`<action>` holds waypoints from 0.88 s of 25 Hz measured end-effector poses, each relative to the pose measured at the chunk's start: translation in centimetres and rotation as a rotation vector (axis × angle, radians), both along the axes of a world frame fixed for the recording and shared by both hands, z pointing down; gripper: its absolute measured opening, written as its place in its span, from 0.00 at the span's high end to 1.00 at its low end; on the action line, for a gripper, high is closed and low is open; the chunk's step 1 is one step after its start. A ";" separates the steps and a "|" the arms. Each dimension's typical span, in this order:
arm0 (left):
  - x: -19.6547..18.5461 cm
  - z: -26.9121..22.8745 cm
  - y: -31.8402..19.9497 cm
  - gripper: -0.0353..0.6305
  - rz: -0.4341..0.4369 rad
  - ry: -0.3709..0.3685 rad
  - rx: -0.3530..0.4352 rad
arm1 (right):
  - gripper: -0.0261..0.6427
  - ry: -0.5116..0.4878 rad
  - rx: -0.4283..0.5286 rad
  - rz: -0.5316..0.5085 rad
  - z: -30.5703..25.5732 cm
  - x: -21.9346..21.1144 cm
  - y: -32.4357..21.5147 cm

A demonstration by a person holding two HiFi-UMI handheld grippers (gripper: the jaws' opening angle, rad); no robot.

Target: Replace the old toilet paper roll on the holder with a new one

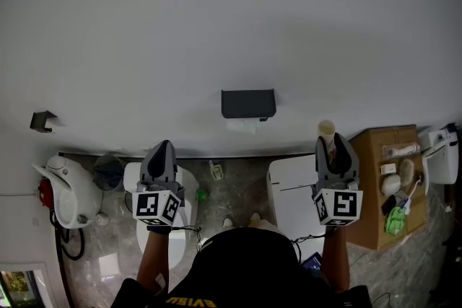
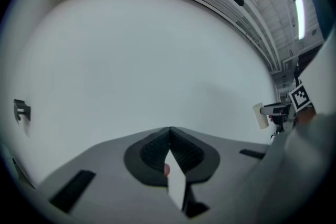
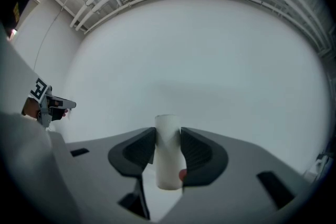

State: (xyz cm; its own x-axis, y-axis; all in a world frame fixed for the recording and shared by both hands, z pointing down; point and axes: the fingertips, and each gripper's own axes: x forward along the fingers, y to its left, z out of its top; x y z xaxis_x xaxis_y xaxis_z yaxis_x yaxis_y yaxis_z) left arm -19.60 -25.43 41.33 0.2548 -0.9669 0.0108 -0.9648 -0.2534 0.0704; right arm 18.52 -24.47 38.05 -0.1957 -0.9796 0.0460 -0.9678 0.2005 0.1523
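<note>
A black toilet paper holder (image 1: 247, 103) is fixed to the white wall, with a bit of white paper (image 1: 242, 126) hanging under it. My right gripper (image 1: 336, 141) is level and shut on a pale cardboard tube (image 1: 326, 130), to the right of the holder and a little lower. In the right gripper view the tube (image 3: 168, 157) stands upright between the pads of that gripper (image 3: 168, 135). My left gripper (image 1: 163, 148), left of the holder and a little lower, is shut with nothing in it; its pads meet at the tip (image 2: 169, 131).
A small dark hook (image 1: 43, 120) sits on the wall at far left. Below are a white appliance (image 1: 68, 191), a grey bin (image 1: 108, 171), a white toilet (image 1: 189, 192), a white unit (image 1: 289, 191) and a cardboard box (image 1: 375, 155) bearing small items.
</note>
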 end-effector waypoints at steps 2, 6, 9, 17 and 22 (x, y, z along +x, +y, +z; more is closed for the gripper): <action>0.2 -0.1 0.1 0.93 0.008 -0.003 0.001 | 0.74 0.000 0.005 -0.002 -0.2 -0.1 0.1; 0.4 0.1 0.2 0.93 0.020 -0.007 0.001 | 0.74 0.000 0.006 -0.006 -0.2 -0.4 0.3; 0.4 0.3 0.2 0.93 0.020 -0.009 -0.003 | 0.74 0.007 -0.003 -0.005 0.1 -0.2 0.4; 0.3 0.1 0.3 0.93 0.023 -0.007 -0.005 | 0.74 0.010 0.000 -0.010 -0.1 -0.5 0.5; 0.5 0.3 0.3 0.93 0.030 -0.008 -0.007 | 0.74 0.011 -0.004 -0.006 0.1 -0.4 0.5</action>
